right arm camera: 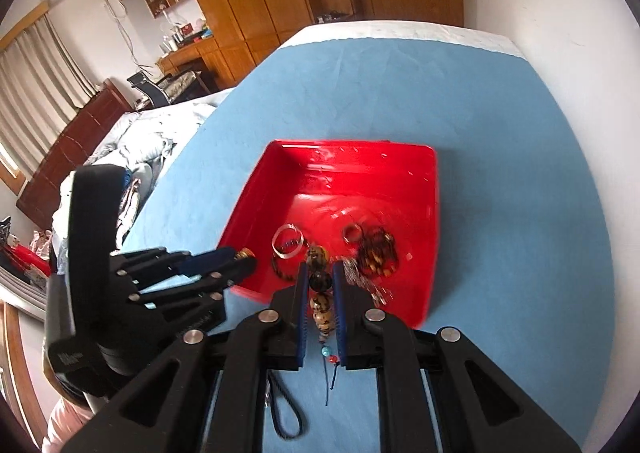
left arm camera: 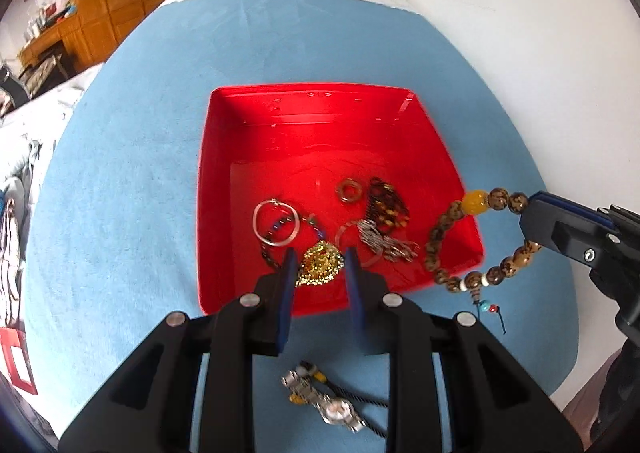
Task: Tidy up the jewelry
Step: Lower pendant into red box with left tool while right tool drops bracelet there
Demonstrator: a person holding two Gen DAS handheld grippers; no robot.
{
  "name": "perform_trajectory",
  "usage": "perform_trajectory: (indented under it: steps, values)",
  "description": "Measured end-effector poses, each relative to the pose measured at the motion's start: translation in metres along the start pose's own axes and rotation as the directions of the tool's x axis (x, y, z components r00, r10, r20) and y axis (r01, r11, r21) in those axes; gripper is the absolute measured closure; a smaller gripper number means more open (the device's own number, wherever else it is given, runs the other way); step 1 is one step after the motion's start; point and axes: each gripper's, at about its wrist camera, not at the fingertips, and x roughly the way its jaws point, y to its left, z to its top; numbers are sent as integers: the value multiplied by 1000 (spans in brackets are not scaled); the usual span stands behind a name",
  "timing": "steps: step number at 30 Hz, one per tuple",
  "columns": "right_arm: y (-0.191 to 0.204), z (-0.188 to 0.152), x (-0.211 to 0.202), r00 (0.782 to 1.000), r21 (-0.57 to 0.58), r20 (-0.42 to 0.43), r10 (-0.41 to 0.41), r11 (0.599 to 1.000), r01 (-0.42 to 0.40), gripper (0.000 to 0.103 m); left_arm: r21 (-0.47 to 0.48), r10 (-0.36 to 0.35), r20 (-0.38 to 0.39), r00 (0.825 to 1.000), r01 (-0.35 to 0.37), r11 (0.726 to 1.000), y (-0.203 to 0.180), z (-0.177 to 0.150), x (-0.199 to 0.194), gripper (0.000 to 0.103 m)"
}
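Observation:
A red tray (left arm camera: 320,109) on the blue cloth holds several pieces: a clear bangle (left arm camera: 276,223), a gold ring (left arm camera: 350,191), a dark amber bracelet (left arm camera: 386,203) and a silver chain (left arm camera: 386,243). My left gripper (left arm camera: 320,265) is shut on a gold chain (left arm camera: 320,263) over the tray's near edge; it also shows in the right wrist view (right arm camera: 240,257). My right gripper (right arm camera: 320,281) is shut on a brown bead bracelet (right arm camera: 320,309) at the tray's near right corner (right arm camera: 416,317). The bracelet hangs in a loop in the left wrist view (left arm camera: 472,241).
A silver watch (left arm camera: 332,409) and a dark cord piece (left arm camera: 372,401) lie on the blue cloth (left arm camera: 132,173) below my left gripper. The cord loop shows in the right wrist view (right arm camera: 286,413). A bed with bedding (right arm camera: 148,149) lies left; a white wall stands right.

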Motion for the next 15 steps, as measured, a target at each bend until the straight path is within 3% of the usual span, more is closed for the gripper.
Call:
perform_trajectory:
  steps: [8,15]
  values:
    - [0,20,77,994,22,-98,54,998,-52,92,-74,1,-65,998,-6,997,30,22,48,80]
    - [-20,22,121,989,42,-146,-20,999,26,89,-69,3,-102,995,-10,998,28,35,81,79]
